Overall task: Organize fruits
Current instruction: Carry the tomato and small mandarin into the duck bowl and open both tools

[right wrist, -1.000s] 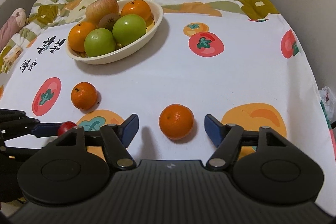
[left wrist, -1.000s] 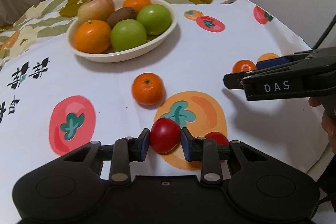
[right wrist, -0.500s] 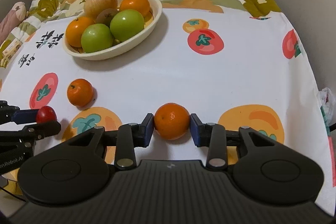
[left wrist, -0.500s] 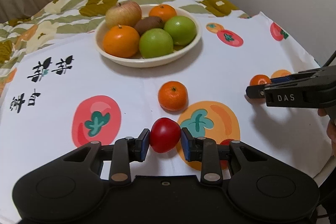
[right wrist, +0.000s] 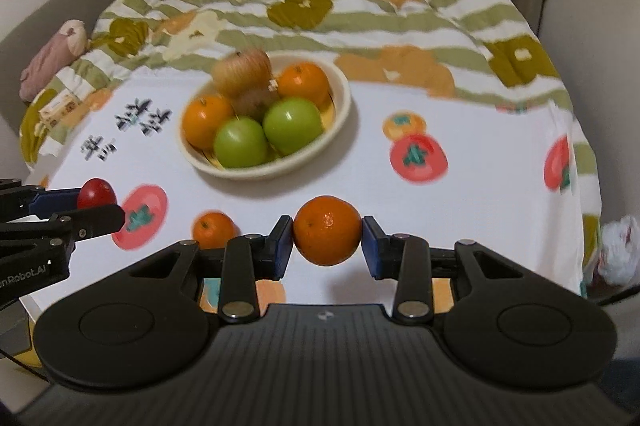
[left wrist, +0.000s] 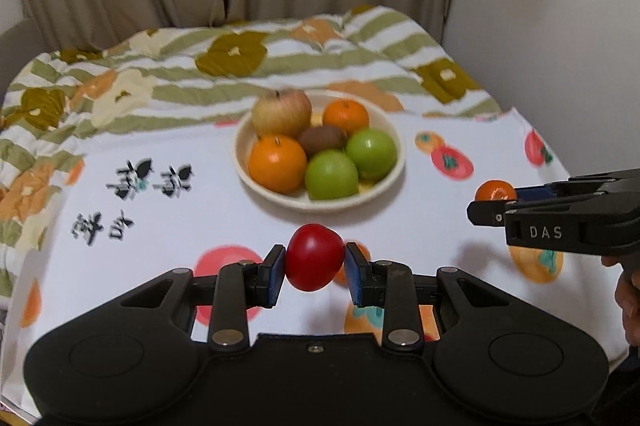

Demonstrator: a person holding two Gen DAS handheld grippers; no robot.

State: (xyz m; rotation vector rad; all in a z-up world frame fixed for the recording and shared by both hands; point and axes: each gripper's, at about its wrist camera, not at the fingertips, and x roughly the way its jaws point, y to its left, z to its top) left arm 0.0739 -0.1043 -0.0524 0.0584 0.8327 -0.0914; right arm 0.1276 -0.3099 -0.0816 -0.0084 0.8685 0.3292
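Note:
My left gripper (left wrist: 315,268) is shut on a small red fruit (left wrist: 315,262) and holds it above the cloth, short of the cream bowl (left wrist: 390,178). My right gripper (right wrist: 327,242) is shut on an orange mandarin (right wrist: 327,230), also raised. The bowl (right wrist: 342,114) holds two green apples, two oranges, a pale apple and a kiwi. A loose mandarin (right wrist: 214,229) lies on the cloth below and left of my right gripper. In the left wrist view the right gripper (left wrist: 494,202) with its mandarin (left wrist: 495,191) enters from the right; in the right wrist view the left gripper (right wrist: 100,204) with the red fruit (right wrist: 96,192) enters from the left.
A white cloth printed with persimmons (right wrist: 460,130) covers the table. A striped floral quilt (left wrist: 240,66) lies behind the bowl, curtains beyond it. A wall stands close on the right. A white bag (right wrist: 618,250) sits past the right table edge.
Both grippers have lifted their fruit off the cloth and tilted up toward the bowl. The right gripper shut on the mandarin about one second ago.

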